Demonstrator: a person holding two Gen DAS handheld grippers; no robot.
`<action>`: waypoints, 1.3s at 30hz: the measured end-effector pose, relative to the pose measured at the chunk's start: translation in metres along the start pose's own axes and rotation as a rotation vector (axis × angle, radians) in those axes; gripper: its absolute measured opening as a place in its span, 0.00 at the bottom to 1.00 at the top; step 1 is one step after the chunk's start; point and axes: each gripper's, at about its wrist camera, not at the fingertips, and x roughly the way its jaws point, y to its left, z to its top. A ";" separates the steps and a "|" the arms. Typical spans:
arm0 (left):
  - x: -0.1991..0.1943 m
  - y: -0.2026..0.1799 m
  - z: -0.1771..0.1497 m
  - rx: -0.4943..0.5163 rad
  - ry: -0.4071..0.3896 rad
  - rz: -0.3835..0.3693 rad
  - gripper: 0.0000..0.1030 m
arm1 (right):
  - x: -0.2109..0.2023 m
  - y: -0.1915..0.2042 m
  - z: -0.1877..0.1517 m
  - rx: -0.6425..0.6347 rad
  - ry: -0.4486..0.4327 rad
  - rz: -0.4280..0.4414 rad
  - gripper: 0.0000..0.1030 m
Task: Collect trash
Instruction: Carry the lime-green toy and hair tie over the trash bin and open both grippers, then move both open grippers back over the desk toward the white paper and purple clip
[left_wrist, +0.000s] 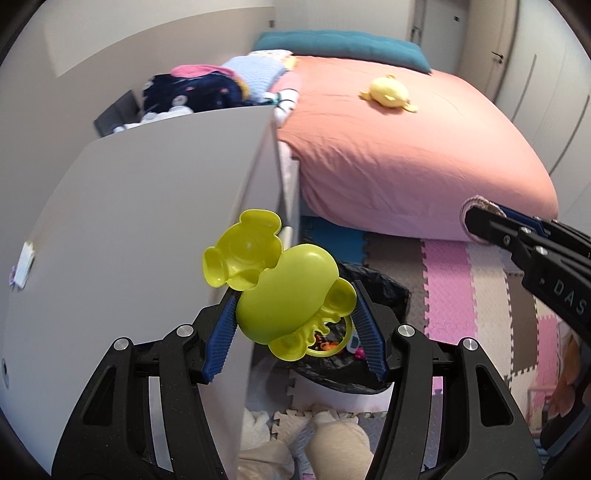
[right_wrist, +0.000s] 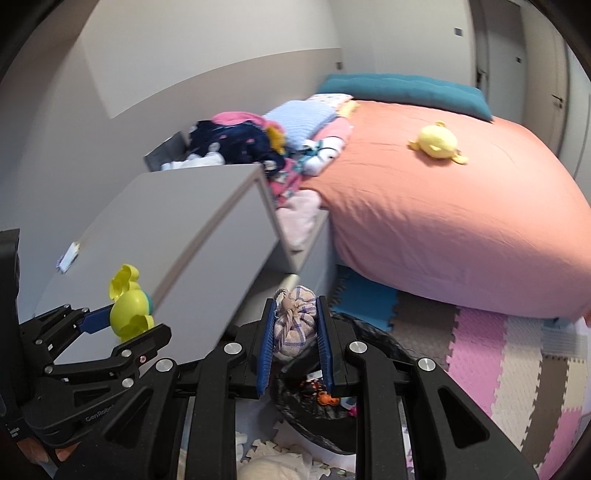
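Left hand-held gripper holds a yellow-green toy; right hand-held gripper holds a cloth doll; black bin bag lies just beneath both.

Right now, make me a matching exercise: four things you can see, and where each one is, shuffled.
Things:
1. yellow-green plastic toy
2. small cloth bundle
3. yellow plush toy
4. teal cushion

Places:
A. at the head of the bed
B. in the right claw
C. lying on the pink bedspread
D. in the left claw

Pairs: 1-D, 2-B, 3-C, 4-A
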 end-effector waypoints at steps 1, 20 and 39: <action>0.002 -0.005 0.001 0.008 0.003 -0.005 0.56 | 0.000 -0.009 -0.001 0.013 0.001 -0.012 0.22; 0.045 -0.057 0.002 0.117 0.108 -0.014 0.95 | 0.017 -0.074 0.001 0.135 0.043 -0.181 0.71; 0.033 -0.009 0.005 0.019 0.081 -0.003 0.95 | 0.016 -0.042 0.008 0.077 0.024 -0.186 0.75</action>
